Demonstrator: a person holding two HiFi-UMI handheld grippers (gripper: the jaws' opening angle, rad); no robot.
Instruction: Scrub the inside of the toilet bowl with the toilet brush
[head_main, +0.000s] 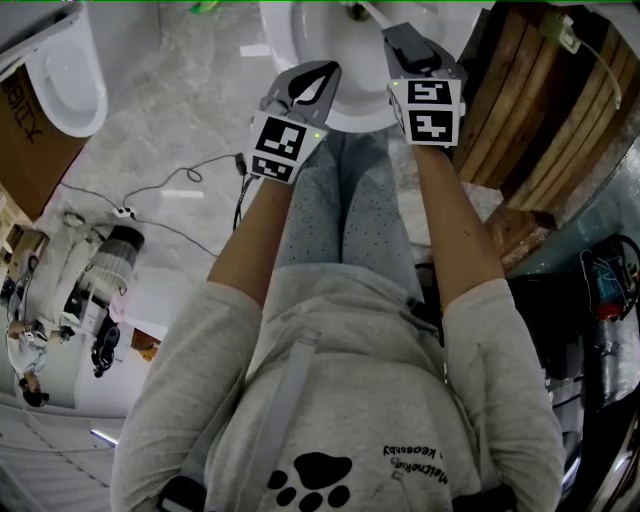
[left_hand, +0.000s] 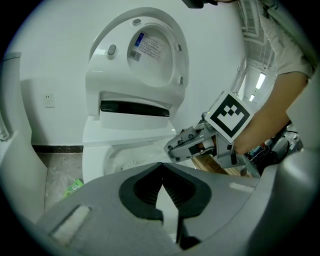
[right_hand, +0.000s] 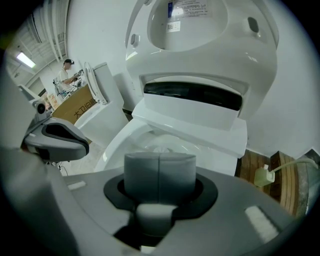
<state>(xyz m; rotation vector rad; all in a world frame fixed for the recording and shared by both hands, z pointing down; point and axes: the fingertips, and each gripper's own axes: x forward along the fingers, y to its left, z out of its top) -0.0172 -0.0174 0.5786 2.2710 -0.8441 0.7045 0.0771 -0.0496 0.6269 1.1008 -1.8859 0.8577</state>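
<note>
Both grippers are held out side by side over the front of the toilet bowl (head_main: 330, 100), and neither one has anything in it. The left gripper's (left_hand: 161, 167) jaws are pinched together at the tips with nothing between them, and the right gripper's (right_hand: 159, 167) jaws are closed flat against each other, also bare. From the head view, the left gripper (head_main: 312, 85) sits just over the front rim and the right gripper (head_main: 400, 42) reaches a bit further in over the bowl. They're close together but not touching.

The bowl is open, with the lid (left_hand: 150, 50) standing upright behind it. There's a pale ribbed shape (left_hand: 127, 162) low inside the bowl, but honestly I can't tell if that's the brush. No gripper is on it either way.

Around it: a wood pallet (head_main: 530, 110) just right of the toilet, a second toilet (head_main: 65, 80) off to the left with a cardboard box (head_main: 25, 130) next to it, a thin cable (head_main: 190, 175) looping over the floor, and a green scrap (left_hand: 75, 187) on the floor left of the bowl.
</note>
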